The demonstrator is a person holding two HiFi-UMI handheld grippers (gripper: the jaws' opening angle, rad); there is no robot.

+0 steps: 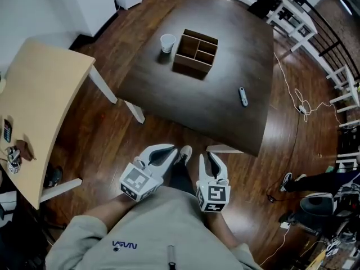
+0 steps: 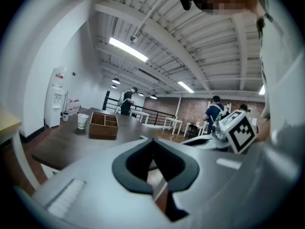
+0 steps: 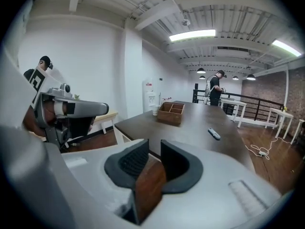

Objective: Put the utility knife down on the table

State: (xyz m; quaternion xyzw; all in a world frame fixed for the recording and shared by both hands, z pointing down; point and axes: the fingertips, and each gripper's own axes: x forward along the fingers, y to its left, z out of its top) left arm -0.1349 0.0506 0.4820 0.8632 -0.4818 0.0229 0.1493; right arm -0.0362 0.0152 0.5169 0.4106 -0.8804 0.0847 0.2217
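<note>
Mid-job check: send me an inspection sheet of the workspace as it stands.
Surface: dark table, mostly bare.
Job's things: utility knife lies flat on the table near its right edge, untouched.
Clutter: wooden box and paper cup side by side at the far end.
Grippers: left gripper fingers together, empty; right gripper fingers apart, empty; both near the wearer's torso, short of the table.
Cables: white cable on the floor right of the table.
Surroundings: light side table at left; a person stands beyond.

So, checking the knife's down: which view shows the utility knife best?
Head view: the utility knife lies on the table, seen whole from above. Right gripper view shows it small, foreshortened; left gripper view misses it.
</note>
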